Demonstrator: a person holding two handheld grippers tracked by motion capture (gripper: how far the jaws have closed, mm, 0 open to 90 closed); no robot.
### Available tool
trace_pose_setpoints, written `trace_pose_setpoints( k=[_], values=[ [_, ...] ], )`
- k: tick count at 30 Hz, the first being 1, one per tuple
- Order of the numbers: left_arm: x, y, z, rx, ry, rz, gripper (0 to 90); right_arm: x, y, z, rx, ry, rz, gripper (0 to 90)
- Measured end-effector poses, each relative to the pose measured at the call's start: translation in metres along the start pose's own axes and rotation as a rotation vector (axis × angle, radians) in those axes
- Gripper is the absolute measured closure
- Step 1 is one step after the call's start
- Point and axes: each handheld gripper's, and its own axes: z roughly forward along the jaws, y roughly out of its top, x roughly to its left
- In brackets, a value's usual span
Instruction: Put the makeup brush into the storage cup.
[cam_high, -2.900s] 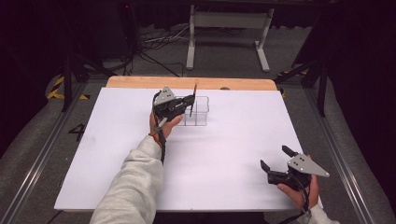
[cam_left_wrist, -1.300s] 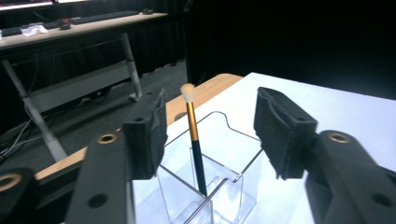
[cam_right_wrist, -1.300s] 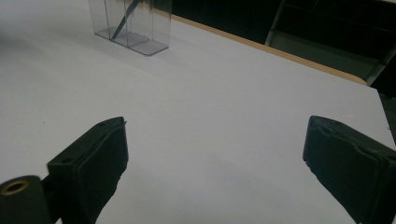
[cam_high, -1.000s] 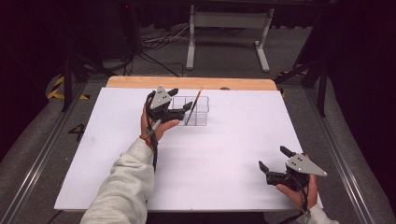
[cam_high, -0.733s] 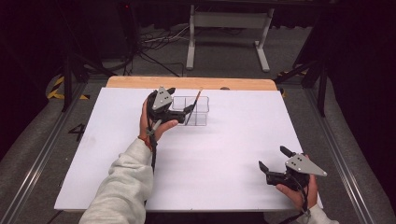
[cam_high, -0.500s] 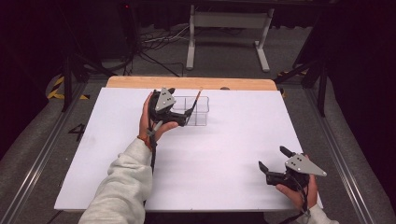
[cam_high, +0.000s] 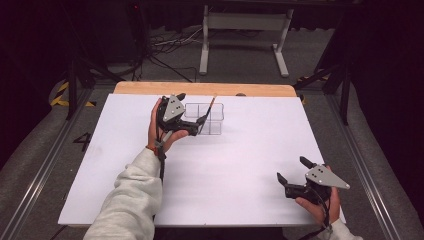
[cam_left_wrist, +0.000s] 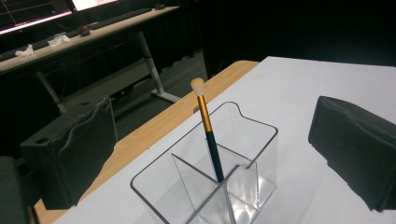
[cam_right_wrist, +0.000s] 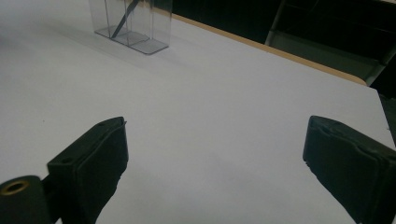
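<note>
A clear acrylic organizer (cam_high: 192, 111) with dividers stands at the far middle of the white table sheet. A makeup brush (cam_high: 211, 106) with a dark handle, gold ferrule and pale bristles leans in one compartment, bristles up. My left gripper (cam_high: 191, 109) hovers over the organizer's left side. Its jaws have just been opening and now stand wide. In the left gripper view the brush (cam_left_wrist: 208, 132) rises between the jaws, touching neither, inside the organizer (cam_left_wrist: 254, 140). My right gripper (cam_high: 293, 170) rests open near the front right corner, with nothing between its jaws (cam_right_wrist: 215, 140).
The white sheet (cam_high: 240, 160) covers a wooden table whose far edge (cam_high: 200, 89) shows bare. Beyond it are a desk frame (cam_high: 245, 30) and cables on the floor. In the right gripper view the organizer (cam_right_wrist: 135, 23) stands far off at upper left.
The left gripper's jaws have spread apart and let go of the brush, which now leans on its own in the organizer. The right gripper has stayed still.
</note>
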Motion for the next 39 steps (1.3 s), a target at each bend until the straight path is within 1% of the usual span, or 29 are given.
trace_pose_setpoints(
  k=[4,8,9,11,13,15,17,22,23,25,26,29,32,39],
  values=[
    [0.0,0.0,-0.002,0.01,-0.002,0.013,1.2,0.0,0.0,-0.001,-0.003,-0.001,0.003,7.4],
    [0.0,0.001,-0.005,0.012,-0.005,0.01,1.2,0.0,0.0,-0.001,-0.004,-0.001,0.004,7.4],
    [0.0,0.001,-0.006,0.016,-0.012,0.01,1.2,0.0,0.0,-0.001,-0.004,-0.001,0.003,7.4],
    [0.0,0.001,-0.007,0.016,-0.009,0.011,1.3,0.0,0.0,-0.001,-0.004,-0.001,0.003,7.4],
    [0.0,0.002,-0.01,0.019,-0.005,0.027,1.4,0.0,0.0,0.0,-0.004,-0.001,0.005,7.4],
    [-0.001,0.003,-0.011,0.02,-0.006,0.025,1.6,0.0,0.0,-0.001,-0.004,0.0,0.003,7.4],
    [-0.003,0.003,-0.014,0.026,-0.005,0.049,1.6,0.0,0.0,-0.001,-0.005,-0.001,0.003,7.4],
    [-0.004,0.004,-0.019,0.021,-0.013,0.054,1.9,0.0,0.0,-0.001,-0.005,0.0,0.005,7.4],
    [-0.004,0.004,-0.022,0.016,-0.024,0.056,1.8,0.0,0.001,-0.001,-0.005,0.0,0.004,7.4],
    [-0.005,0.004,-0.024,0.017,-0.027,0.052,1.8,0.0,0.001,-0.001,-0.005,0.001,0.005,7.4],
    [-0.004,0.004,-0.025,0.018,-0.027,0.058,1.8,0.0,0.001,-0.001,-0.005,0.0,0.005,7.5],
    [-0.005,0.003,-0.027,0.019,-0.027,0.055,1.7,0.0,0.001,0.0,-0.005,0.002,0.003,7.4],
    [-0.004,0.003,-0.032,0.01,-0.013,0.055,1.8,0.0,0.001,0.0,-0.005,0.001,0.002,7.5],
    [-0.007,0.0,-0.041,0.003,-0.014,0.061,2.1,0.0,0.001,-0.001,-0.006,0.0,0.006,7.5]
  ],
)
